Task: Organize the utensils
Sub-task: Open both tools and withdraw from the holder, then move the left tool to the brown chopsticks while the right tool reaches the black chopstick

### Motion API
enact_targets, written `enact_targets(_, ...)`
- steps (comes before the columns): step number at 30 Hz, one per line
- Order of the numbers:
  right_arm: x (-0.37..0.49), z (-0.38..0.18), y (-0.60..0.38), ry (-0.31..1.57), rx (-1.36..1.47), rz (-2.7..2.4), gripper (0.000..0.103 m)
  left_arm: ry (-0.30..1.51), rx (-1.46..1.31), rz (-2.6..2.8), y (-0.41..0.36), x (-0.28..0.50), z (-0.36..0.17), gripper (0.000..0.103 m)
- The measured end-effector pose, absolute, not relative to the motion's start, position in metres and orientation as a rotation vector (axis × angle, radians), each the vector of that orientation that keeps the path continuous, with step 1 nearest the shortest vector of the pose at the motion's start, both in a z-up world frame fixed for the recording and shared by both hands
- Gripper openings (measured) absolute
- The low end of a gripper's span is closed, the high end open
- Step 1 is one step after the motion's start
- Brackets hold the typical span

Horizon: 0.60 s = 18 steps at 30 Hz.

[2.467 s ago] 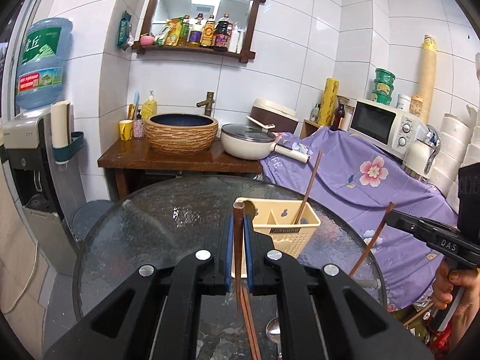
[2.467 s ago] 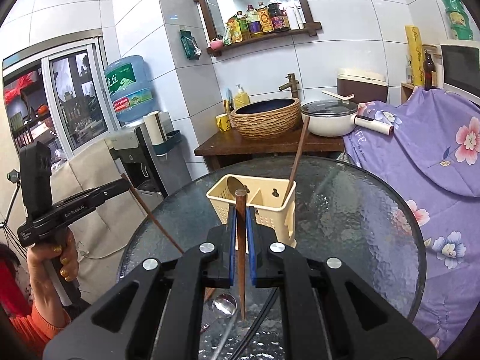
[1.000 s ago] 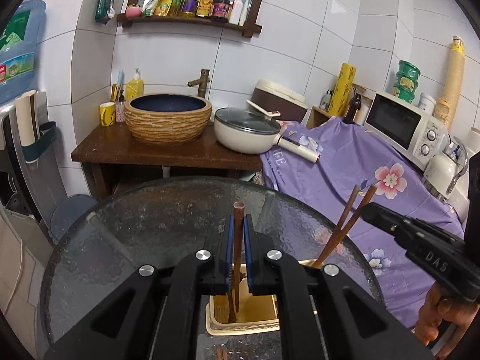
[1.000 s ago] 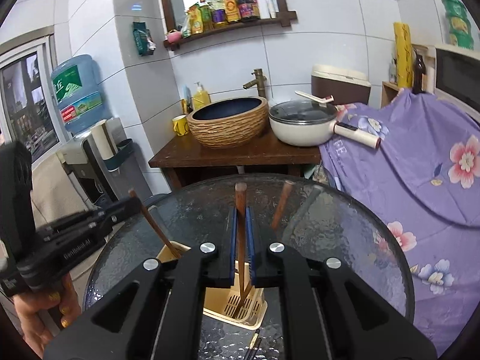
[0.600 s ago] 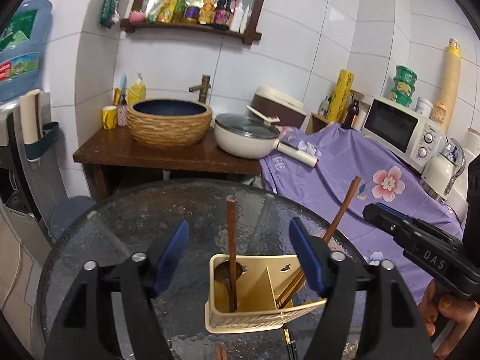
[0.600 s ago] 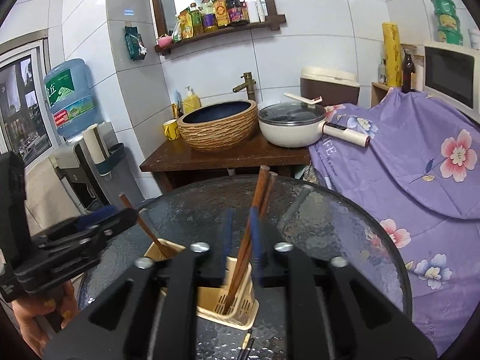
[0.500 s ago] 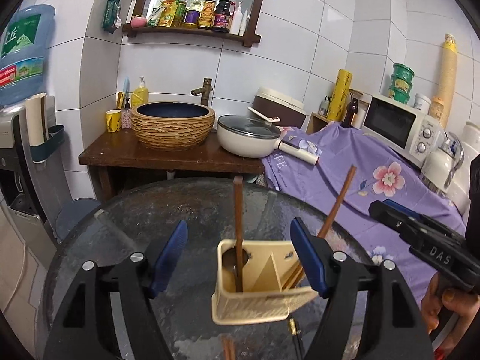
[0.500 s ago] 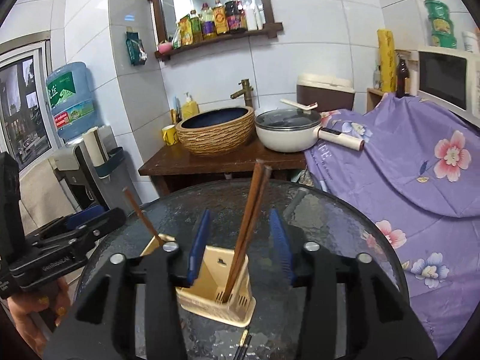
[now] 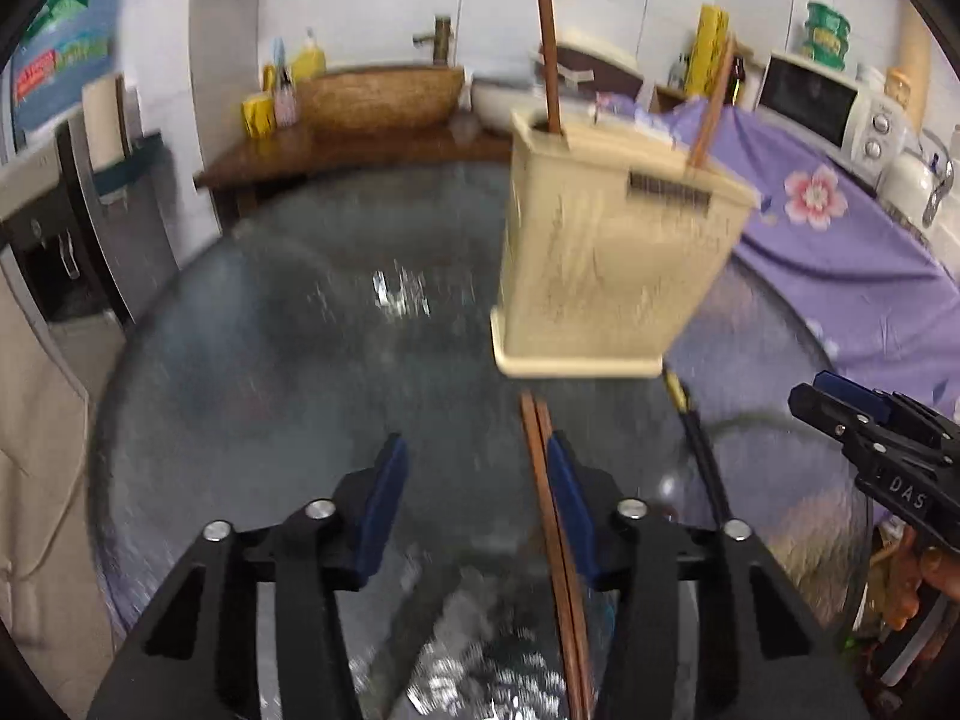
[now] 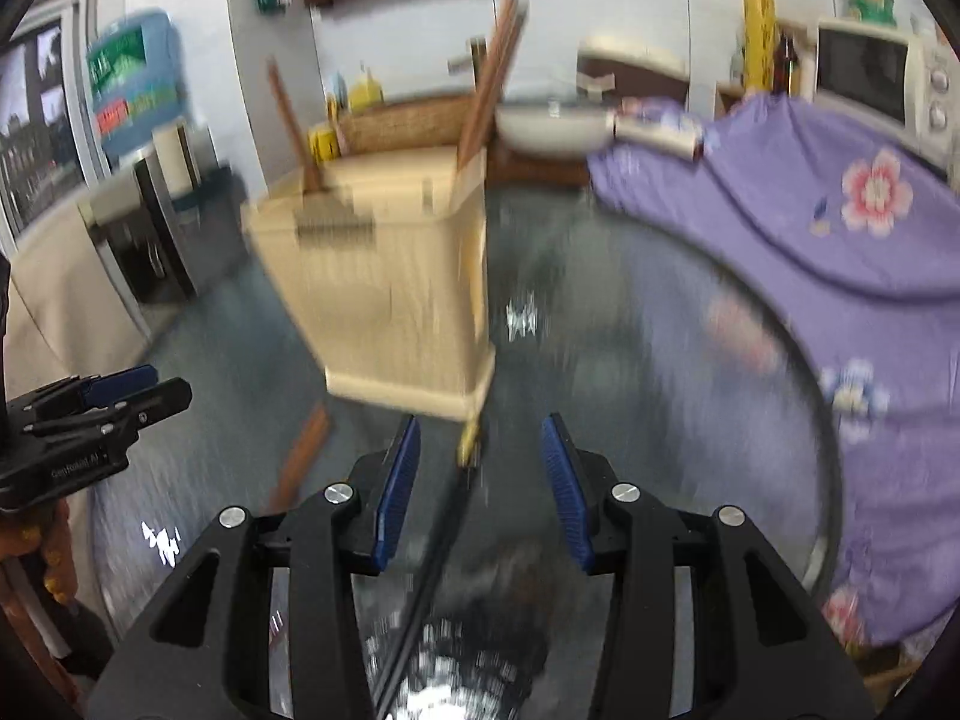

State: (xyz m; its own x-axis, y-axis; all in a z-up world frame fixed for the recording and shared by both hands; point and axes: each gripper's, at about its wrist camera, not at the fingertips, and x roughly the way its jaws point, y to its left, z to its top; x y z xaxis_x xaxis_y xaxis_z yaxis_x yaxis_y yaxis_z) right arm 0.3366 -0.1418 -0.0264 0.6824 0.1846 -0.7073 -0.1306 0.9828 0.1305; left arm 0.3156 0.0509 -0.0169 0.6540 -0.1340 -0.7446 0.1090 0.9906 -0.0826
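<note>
Both grippers have dropped lower; left gripper (image 9: 474, 480) and right gripper (image 10: 477, 474) jaws spread, empty, facing cream holder (image 9: 606, 252) with chopsticks (image 9: 549, 54); loose chopsticks (image 9: 555, 528) lie on glass tabletop (image 9: 270, 360).

One cream holder (image 9: 606, 264) stands on one glass table (image 9: 288, 360). Three brown chopsticks (image 10: 489, 78) stick up from it. Two brown chopsticks (image 9: 555, 540) and one black pair (image 9: 708, 468) lie on the glass.

A utensil holder (image 9: 606, 264) stands on a round table (image 9: 288, 360) with chopsticks (image 9: 547, 54) upright inside it — more chopsticks (image 9: 555, 528) lie on the table just in front.
</note>
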Motion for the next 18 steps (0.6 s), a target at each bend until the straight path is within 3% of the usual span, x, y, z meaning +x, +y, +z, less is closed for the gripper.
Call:
enact_targets(6, 0.319, -0.064, -0.126, 0.879, 0.042, 0.162, 0.043, 0.915, -0.046, -0.165, 0.043, 0.306, -0.049, 0.032)
enact_targets(18, 0.315, -0.079, -0.122, 0.923, 0.036, 0.149, 0.043, 0.943, -0.058, -0.174, 0.030, 0.302, -0.064, 0.030)
